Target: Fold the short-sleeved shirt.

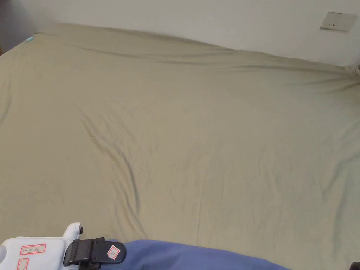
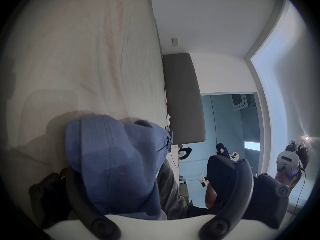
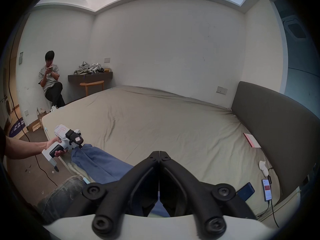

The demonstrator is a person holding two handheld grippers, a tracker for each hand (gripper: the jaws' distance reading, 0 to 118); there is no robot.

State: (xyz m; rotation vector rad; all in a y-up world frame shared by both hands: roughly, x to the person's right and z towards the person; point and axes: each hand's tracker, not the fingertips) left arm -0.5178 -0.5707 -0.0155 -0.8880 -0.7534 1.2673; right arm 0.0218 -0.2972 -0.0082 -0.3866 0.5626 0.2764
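The blue short-sleeved shirt (image 1: 182, 256) lies bunched along the near edge of the bed (image 1: 197, 133). My left gripper (image 1: 102, 251) is at its left end. In the left gripper view the jaws stand wide apart, and the shirt (image 2: 112, 165) is draped over the left jaw, hiding its tip. The right jaw is bare. The right gripper view shows a hand holding the left gripper (image 3: 78, 144) at the shirt's raised corner (image 3: 97, 159). My right gripper (image 3: 159, 152) is shut with nothing between its tips, above the shirt's other end.
A grey headboard (image 3: 277, 122) bounds the bed on the right. Beside it lie a phone (image 3: 266, 189) on a cable, a dark blue flat object (image 3: 245, 191) and a pink book (image 3: 251, 139). A person (image 3: 50, 81) sits by the far wall next to a shelf (image 3: 90, 76).
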